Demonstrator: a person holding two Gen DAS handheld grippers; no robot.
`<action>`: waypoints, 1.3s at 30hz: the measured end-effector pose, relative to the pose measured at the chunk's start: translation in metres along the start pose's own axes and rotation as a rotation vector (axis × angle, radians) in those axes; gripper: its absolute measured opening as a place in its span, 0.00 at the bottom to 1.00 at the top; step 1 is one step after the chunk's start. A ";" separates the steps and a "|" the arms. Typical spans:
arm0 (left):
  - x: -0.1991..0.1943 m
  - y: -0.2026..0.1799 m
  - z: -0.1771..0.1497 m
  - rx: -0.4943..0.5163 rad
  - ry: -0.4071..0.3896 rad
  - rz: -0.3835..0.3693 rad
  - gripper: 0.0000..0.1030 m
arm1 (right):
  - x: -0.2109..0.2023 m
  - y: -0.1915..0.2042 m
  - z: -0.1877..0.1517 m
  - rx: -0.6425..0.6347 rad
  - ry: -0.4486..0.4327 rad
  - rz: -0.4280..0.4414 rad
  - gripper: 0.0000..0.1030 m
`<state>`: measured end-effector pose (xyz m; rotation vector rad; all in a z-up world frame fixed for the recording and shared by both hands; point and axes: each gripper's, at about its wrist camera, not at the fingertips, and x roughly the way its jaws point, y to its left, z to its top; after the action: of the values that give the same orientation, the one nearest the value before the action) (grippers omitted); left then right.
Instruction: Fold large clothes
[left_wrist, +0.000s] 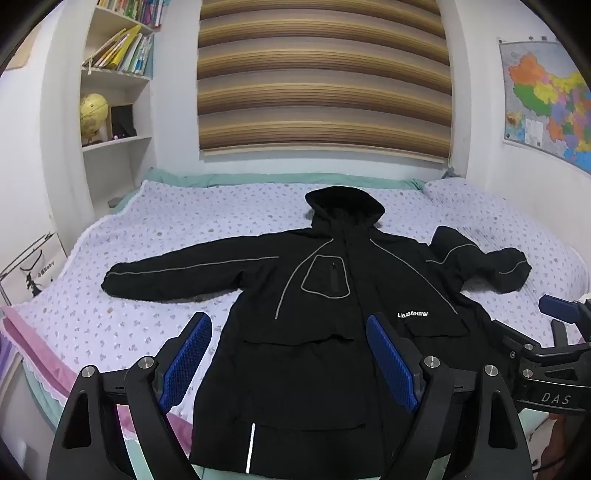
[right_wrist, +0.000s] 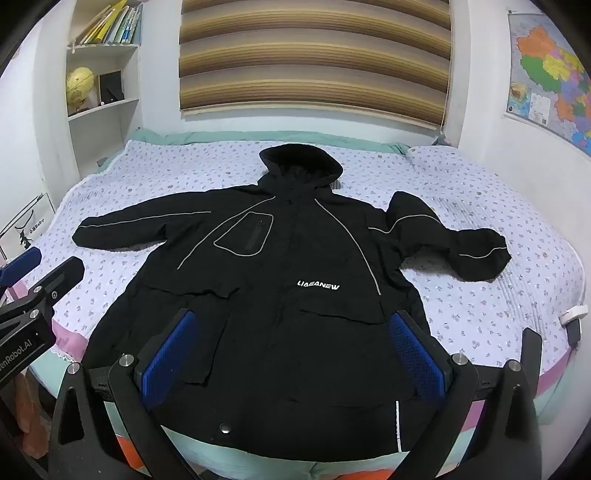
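A shelf (left_wrist: 114, 74) with books and a globe (left_wrist: 93, 116) stands at far left, beside the striped blind (left_wrist: 325, 77). The left claw (left_wrist: 290, 354) hovers over the near edge of the bed (left_wrist: 147, 229), jaws wide apart, nothing between them. The black jacket (right_wrist: 280, 280) lies flat, front up, in the middle of the bed, hood away, hem at the near edge. Its left-hand sleeve stretches straight out; the right-hand sleeve is bent and bunched, possibly doubled over itself. The right claw (right_wrist: 295, 354) hangs above the hem, jaws spread, empty. A map (right_wrist: 554, 77) hangs on the right wall.
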<state>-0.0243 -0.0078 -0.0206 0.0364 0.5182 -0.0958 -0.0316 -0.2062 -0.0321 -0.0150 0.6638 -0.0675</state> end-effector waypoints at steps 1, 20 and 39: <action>0.000 0.000 0.000 0.001 0.001 0.000 0.84 | 0.000 0.000 -0.002 0.000 -0.003 -0.001 1.00; 0.006 0.003 -0.004 -0.004 0.019 -0.004 0.84 | 0.005 0.001 -0.003 0.007 0.011 0.006 1.00; 0.052 0.023 -0.020 -0.049 0.088 -0.007 0.84 | 0.042 0.012 0.008 0.051 0.012 0.019 1.00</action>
<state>0.0134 0.0122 -0.0640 -0.0089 0.6083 -0.0888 0.0075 -0.1968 -0.0522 0.0409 0.6742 -0.0661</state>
